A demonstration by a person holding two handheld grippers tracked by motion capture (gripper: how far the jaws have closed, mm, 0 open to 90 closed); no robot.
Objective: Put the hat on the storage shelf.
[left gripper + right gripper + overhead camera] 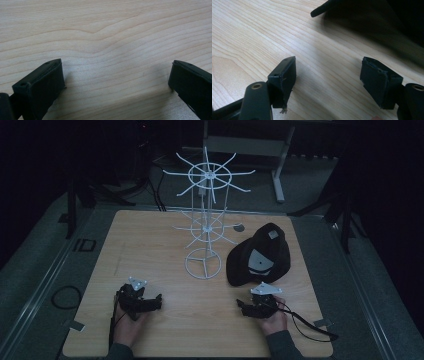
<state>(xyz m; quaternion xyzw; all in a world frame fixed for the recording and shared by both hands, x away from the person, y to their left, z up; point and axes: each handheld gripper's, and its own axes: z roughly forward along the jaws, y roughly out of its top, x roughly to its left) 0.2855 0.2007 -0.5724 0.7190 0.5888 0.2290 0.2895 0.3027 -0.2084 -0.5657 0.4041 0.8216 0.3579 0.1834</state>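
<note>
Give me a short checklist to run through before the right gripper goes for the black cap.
1. Right gripper jaws open, nothing between them: ok.
2. Left gripper jaws open over bare wood: ok.
3. Black cap lies flat on the table, apart from both grippers: ok.
4. Path from right gripper to cap brim free of other things: ok.
5. White wire rack upright beside the cap, prongs free: ok.
6. Whether the cap touches the rack's base ring: cannot tell.

blk cap (260, 256), white rack (205, 225)
</note>
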